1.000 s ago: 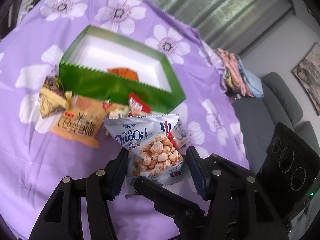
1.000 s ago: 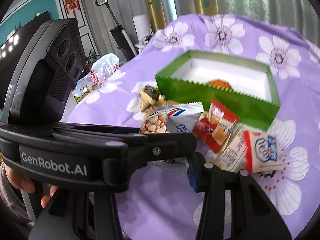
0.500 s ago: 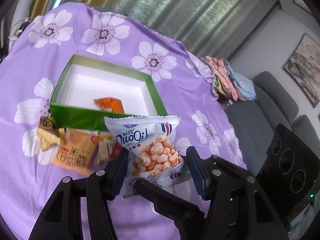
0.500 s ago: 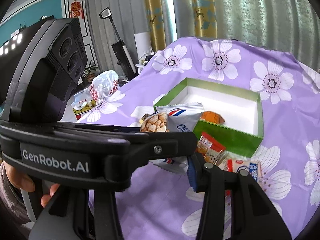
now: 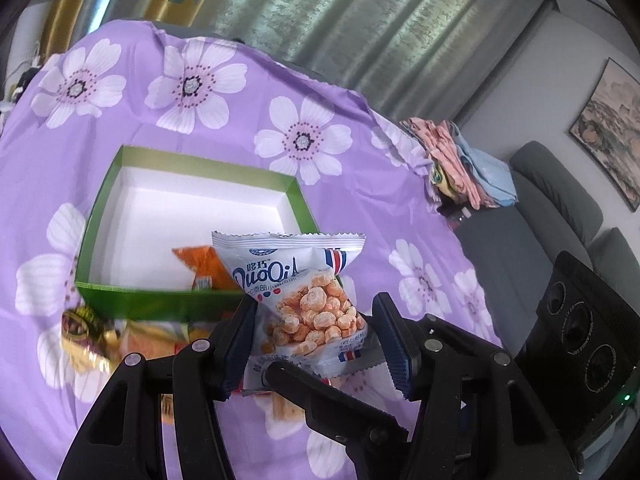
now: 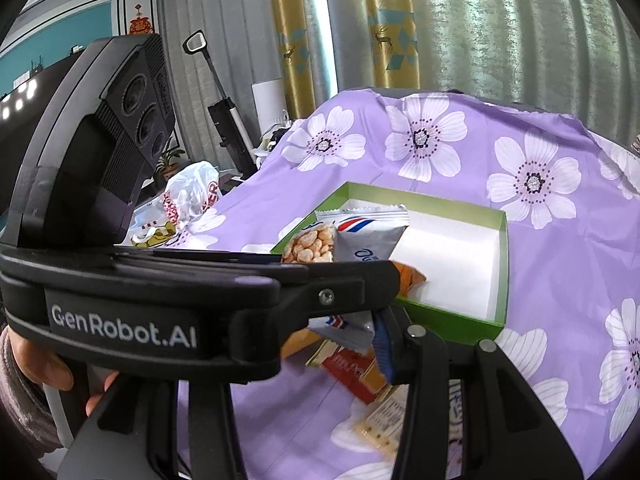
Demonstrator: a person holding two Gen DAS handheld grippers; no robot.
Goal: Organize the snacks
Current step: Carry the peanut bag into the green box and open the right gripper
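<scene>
Left gripper (image 5: 314,320) is clamped half-open on the puff packet (image 5: 304,280), pads pressing its sides, packet upright and off the cloth. Right gripper (image 6: 344,320) has one finger across the packet's lower seam; whether it pinches, I cannot tell. A second ago the packet hung low over the loose snacks (image 5: 88,332). Now it's up, and its top seam overlaps the near wall of the green box (image 5: 160,300), which shows far more of its white floor. Inside sits one orange packet (image 5: 204,268). Purple flowered cloth (image 5: 360,200) covers the table, and silvery curtains (image 5: 360,20) hang behind. Left view alone gives the grey sofa (image 5: 560,200), the clothes pile (image 5: 460,160) and a framed picture (image 5: 612,148). Right view alone gives the hand (image 6: 40,368) on the left gripper, a plastic bag (image 6: 192,196) and a stick vacuum (image 6: 224,120).
</scene>
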